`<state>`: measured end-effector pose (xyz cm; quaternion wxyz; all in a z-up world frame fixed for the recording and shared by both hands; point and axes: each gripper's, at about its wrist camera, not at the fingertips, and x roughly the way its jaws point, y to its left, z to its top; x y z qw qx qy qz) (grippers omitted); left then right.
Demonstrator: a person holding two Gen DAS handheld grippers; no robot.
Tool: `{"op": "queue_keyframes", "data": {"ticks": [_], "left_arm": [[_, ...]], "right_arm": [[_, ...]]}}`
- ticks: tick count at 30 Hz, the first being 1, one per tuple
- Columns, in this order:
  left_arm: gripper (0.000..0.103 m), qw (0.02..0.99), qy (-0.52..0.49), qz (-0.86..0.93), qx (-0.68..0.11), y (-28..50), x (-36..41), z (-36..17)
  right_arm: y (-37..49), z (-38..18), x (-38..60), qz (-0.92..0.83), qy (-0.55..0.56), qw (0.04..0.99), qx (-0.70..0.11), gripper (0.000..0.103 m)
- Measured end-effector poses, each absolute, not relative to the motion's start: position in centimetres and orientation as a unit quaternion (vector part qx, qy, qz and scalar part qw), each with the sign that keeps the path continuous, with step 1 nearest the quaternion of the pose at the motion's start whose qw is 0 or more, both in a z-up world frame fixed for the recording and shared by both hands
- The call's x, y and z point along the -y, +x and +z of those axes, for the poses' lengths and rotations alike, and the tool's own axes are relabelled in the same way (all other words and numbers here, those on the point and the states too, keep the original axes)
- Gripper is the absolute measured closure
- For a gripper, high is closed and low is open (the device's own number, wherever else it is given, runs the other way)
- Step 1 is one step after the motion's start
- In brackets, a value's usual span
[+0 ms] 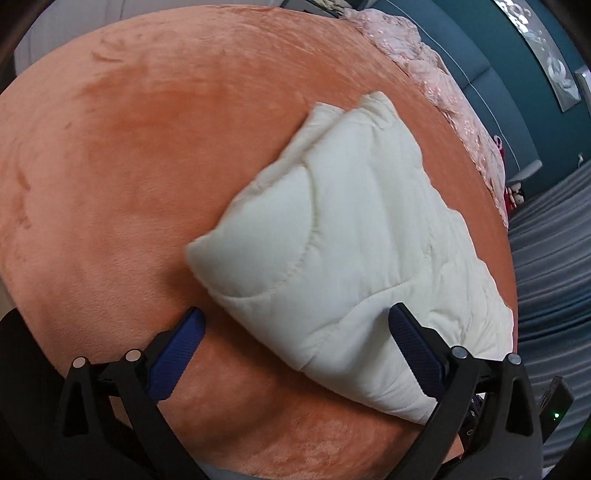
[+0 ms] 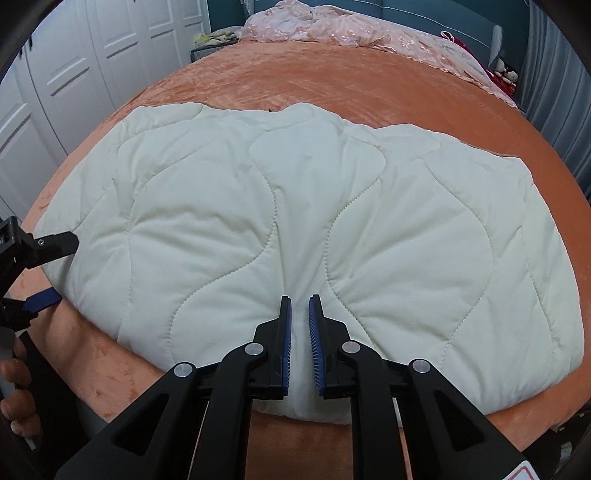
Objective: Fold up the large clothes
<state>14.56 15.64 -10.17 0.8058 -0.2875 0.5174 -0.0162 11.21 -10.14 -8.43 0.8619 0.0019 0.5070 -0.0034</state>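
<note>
A cream quilted padded garment [image 2: 295,229] lies folded on the orange bed cover [image 2: 332,74]; it also shows in the left wrist view [image 1: 347,258]. My right gripper [image 2: 300,301] is pinched on the garment's near edge, with a fold of cream fabric between the blue pads. My left gripper [image 1: 295,321] is open wide at the garment's left end, one finger over the fabric and one finger [image 1: 177,354] on the bed cover. In the right wrist view it shows at the far left [image 2: 51,269], jaws apart around the garment's left edge.
A pink lace bedspread [image 2: 351,29] is bunched at the head of the bed against a blue headboard [image 1: 480,74]. White wardrobe doors [image 2: 74,74] stand to the left. Grey curtains [image 1: 554,258] hang to the right. Small toys [image 2: 506,70] sit by the bed's far right corner.
</note>
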Motion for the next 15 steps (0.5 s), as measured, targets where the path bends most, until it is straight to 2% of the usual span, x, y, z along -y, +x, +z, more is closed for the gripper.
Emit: {"op": "queue_keyframes", "data": {"ticks": [1, 3, 4, 6, 7, 9, 15], "left_arm": [[0.007, 0.806, -0.279, -0.023, -0.521, 15.0, -15.0, -10.2], [0.020, 0.808, -0.262, -0.035, -0.527, 15.4, -13.7, -10.0], [0.024, 0.810, -0.252, -0.035, -0.528, 15.4, -13.3, -9.7], [0.045, 0.820, -0.237, -0.038, -0.520, 15.2, -12.6, -8.6], [0.049, 0.823, -0.231, -0.039, -0.518, 15.0, -12.5, -8.1], [0.067, 0.830, -0.225, -0.048, -0.508, 14.4, -12.5, -6.7], [0.084, 0.853, -0.210, -0.089, -0.470, 13.1, -11.5, -2.0]], "right_arm": [[11.2, -8.4, 10.0, -0.007, -0.001, 0.861, -0.508, 0.090], [11.3, -8.2, 9.8, -0.012, -0.003, 0.859, -0.512, 0.090], [11.3, -8.0, 9.8, -0.014, -0.001, 0.857, -0.515, 0.090], [11.0, -7.5, 10.1, -0.015, 0.013, 0.855, -0.519, 0.088], [10.6, -7.2, 10.3, -0.013, 0.023, 0.854, -0.519, 0.085], [10.0, -6.7, 10.9, -0.003, 0.051, 0.853, -0.520, 0.079], [9.1, -8.1, 10.6, 0.009, 0.057, 0.841, -0.538, 0.079]]}}
